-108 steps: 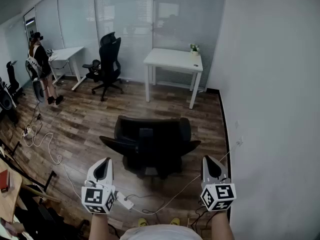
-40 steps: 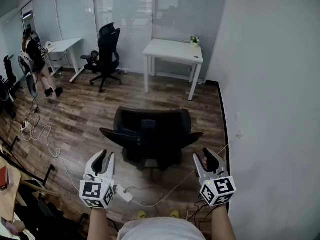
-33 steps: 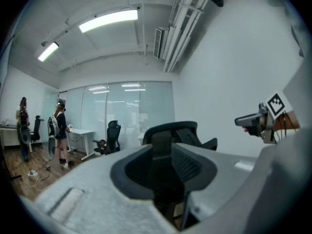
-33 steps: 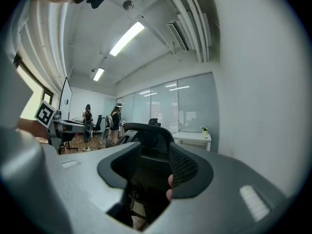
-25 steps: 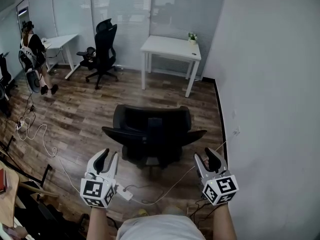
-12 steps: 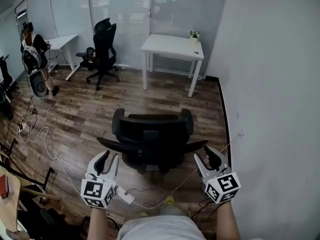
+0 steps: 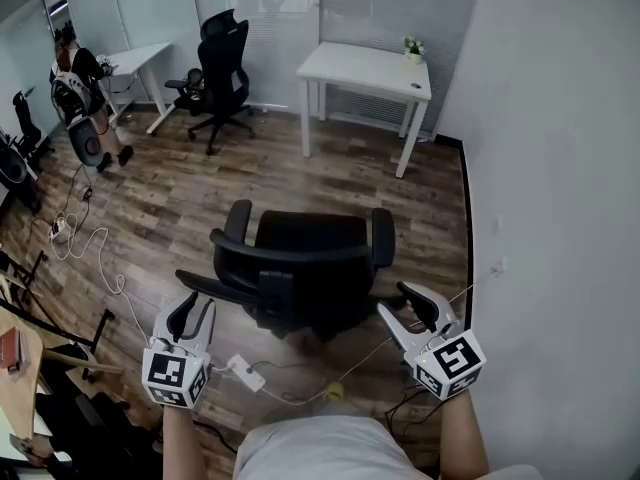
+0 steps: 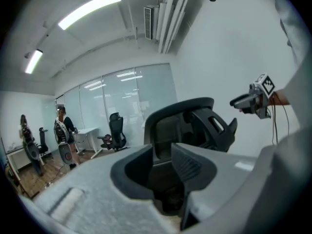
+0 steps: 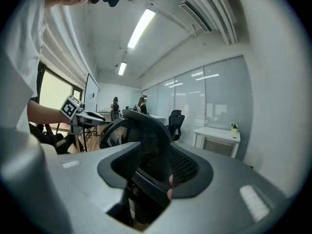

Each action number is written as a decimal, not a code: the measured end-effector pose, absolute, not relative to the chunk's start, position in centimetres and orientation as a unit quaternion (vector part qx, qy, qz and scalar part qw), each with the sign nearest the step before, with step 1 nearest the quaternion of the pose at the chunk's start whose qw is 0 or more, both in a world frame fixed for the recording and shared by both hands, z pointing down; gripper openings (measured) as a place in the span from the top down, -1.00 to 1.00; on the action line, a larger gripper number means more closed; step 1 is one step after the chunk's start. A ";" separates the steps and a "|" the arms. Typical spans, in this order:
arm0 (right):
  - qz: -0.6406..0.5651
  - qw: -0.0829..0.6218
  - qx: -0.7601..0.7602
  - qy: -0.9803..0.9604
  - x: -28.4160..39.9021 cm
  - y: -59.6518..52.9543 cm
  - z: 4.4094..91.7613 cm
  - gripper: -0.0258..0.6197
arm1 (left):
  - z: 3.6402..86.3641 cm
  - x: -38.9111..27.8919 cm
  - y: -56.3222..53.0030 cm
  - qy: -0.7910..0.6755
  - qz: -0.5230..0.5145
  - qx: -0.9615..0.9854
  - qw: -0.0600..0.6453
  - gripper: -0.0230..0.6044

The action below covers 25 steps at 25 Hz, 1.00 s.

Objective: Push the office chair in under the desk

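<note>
The black office chair [image 7: 300, 268] stands on the wood floor with its back towards me, short of the white desk [image 7: 370, 68] by the glass wall. My left gripper [image 7: 190, 313] hangs open just behind the chair's left armrest. My right gripper [image 7: 412, 304] is open close behind the right armrest. In the left gripper view the jaws [image 8: 163, 152] stand apart with the chair's backrest [image 8: 190, 121] beyond them. The right gripper view shows the same: open jaws [image 9: 153, 165] and the backrest [image 9: 141, 126] ahead. I cannot tell whether either gripper touches the chair.
A small potted plant [image 7: 410, 46] sits on the desk. A second black chair [image 7: 225, 58], another white desk [image 7: 140, 63] and a person [image 7: 85, 88] are at the far left. A power strip [image 7: 243, 371] with cables lies by my feet. A wall [image 7: 560, 168] runs along the right.
Both grippers and I have moved forward, closer to the chair's back, and the grippers sit a little lower. The chair now looms larger. The jaws keep the same gap.
</note>
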State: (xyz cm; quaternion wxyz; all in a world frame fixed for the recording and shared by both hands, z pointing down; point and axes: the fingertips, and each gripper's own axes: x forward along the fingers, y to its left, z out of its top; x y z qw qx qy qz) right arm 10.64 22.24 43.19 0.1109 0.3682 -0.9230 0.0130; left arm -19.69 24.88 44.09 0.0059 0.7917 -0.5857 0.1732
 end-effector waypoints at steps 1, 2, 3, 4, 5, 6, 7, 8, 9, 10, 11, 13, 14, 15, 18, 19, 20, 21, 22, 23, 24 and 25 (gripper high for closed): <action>0.009 0.120 0.355 -0.927 10.5 22.2 43.5 0.41 | 44.3 -19.8 24.9 -0.585 0.180 0.791 0.006 0.55; 0.006 0.131 0.341 -0.931 10.4 22.2 43.8 0.41 | 44.4 -19.8 24.9 -0.584 0.188 0.790 0.005 0.55; 0.004 0.144 0.327 -0.934 10.3 22.2 44.1 0.41 | 44.6 -19.7 24.8 -0.580 0.199 0.790 0.003 0.55; 0.002 0.159 0.313 -0.936 10.3 22.3 44.3 0.41 | 44.7 -19.4 24.7 -0.573 0.213 0.791 0.000 0.55; -0.001 0.177 0.299 -0.938 10.2 22.4 44.6 0.41 | 44.9 -19.1 24.6 -0.563 0.231 0.793 -0.006 0.55; -0.006 0.194 0.286 -0.938 10.2 22.6 44.9 0.41 | 45.2 -18.8 24.5 -0.550 0.252 0.796 -0.013 0.55; -0.012 0.209 0.275 -0.938 10.1 22.8 45.2 0.41 | 45.5 -18.6 24.5 -0.534 0.276 0.799 -0.023 0.55; -0.017 0.222 0.266 -0.938 10.0 22.9 45.4 0.41 | 45.9 -18.5 24.4 -0.520 0.301 0.799 -0.034 0.54; -0.022 0.232 0.258 -0.937 9.8 23.0 45.6 0.41 | 46.3 -18.5 24.3 -0.508 0.324 0.797 -0.043 0.51; -0.028 0.245 0.251 -0.936 9.6 23.1 45.8 0.41 | 46.7 -18.7 24.1 -0.499 0.342 0.795 -0.049 0.48; -0.035 0.260 0.245 -0.933 9.4 23.2 46.0 0.37 | 47.0 -18.8 24.0 -0.490 0.353 0.795 -0.052 0.48; -0.053 0.293 0.238 -0.925 8.8 23.3 46.6 0.35 | 47.6 -18.9 24.0 -0.470 0.364 0.802 -0.056 0.45; -0.059 0.307 0.235 -0.920 8.5 23.3 46.8 0.35 | 47.8 -19.0 23.9 -0.459 0.372 0.804 -0.061 0.42; -0.064 0.319 0.233 -0.917 8.2 23.4 47.1 0.35 | 48.0 -19.1 23.9 -0.449 0.383 0.805 -0.069 0.41; -0.083 0.358 0.231 -0.901 7.3 23.5 47.7 0.35 | 48.8 -19.6 23.7 -0.415 0.430 0.796 -0.096 0.39; -0.094 0.372 0.233 -0.893 7.1 23.5 47.9 0.35 | 49.1 -19.8 23.6 -0.403 0.445 0.793 -0.107 0.38; -0.107 0.387 0.237 -0.885 6.9 23.5 48.1 0.35 | 49.3 -20.1 23.5 -0.393 0.459 0.788 -0.118 0.35; -0.119 0.403 0.239 -0.875 6.8 23.4 48.5 0.35 | 49.5 -20.3 23.3 -0.384 0.471 0.784 -0.128 0.34; -0.128 0.419 0.240 -0.866 6.7 23.4 48.9 0.35 | 49.8 -20.6 23.2 -0.376 0.480 0.781 -0.135 0.34; -0.133 0.433 0.240 -0.859 6.7 23.4 49.3 0.35 | 49.9 -20.7 23.1 -0.368 0.486 0.780 -0.141 0.33; -0.135 0.443 0.239 -0.853 6.6 23.3 49.6 0.35 | 49.9 -20.8 22.9 -0.362 0.490 0.779 -0.147 0.33; -0.137 0.449 0.240 -0.850 6.5 23.2 49.7 0.35 | 49.9 -20.9 22.7 -0.358 0.492 0.779 -0.152 0.33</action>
